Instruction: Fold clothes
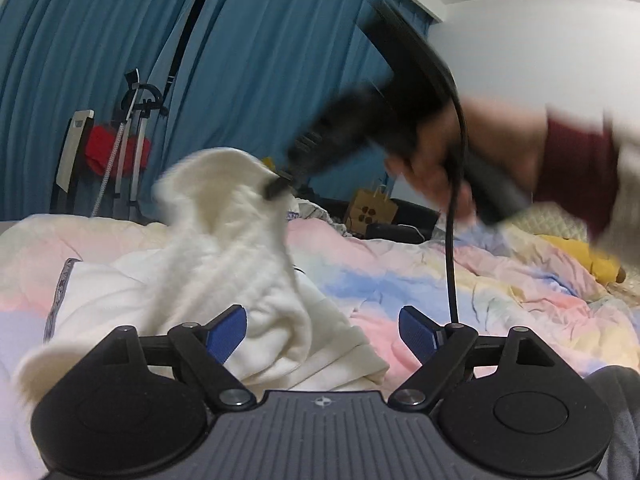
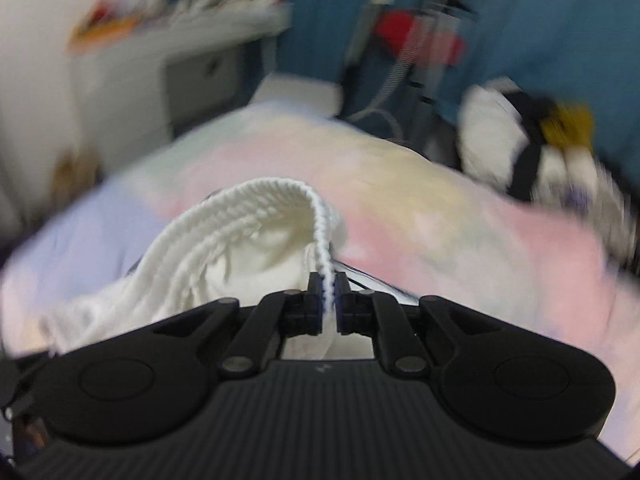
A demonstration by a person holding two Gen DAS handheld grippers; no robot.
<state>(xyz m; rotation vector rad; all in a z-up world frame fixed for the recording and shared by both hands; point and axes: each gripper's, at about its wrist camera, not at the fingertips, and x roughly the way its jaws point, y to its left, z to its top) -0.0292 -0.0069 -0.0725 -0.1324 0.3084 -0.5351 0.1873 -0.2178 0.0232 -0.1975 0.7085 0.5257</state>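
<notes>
While the right gripper pinched the ribbed edge of a cream knitted garment between its jaws, the cloth rose in a loop ahead of the blue pads and hung back down toward the bed. Its jaws were pressed together on that edge, with only the thin knit between them. Seen from the left wrist, the same gripper appeared blurred, held in a hand with a dark red cuff, lifting one corner of the garment above the bed. A black cable ran down from it in front of the bedding.

The rest of the garment lay in a heap on a pastel quilt of pink, blue and yellow patches, and draped just ahead of the left gripper. That gripper's jaws stood spread wide; its left pad was just beside a fold of the cloth, though contact could not be judged, and nothing was gripped.

Behind the bed hung teal curtains. A rack with a red item stood near them, a brown paper bag sat beyond the quilt, and a yellow soft toy lay at the right.
</notes>
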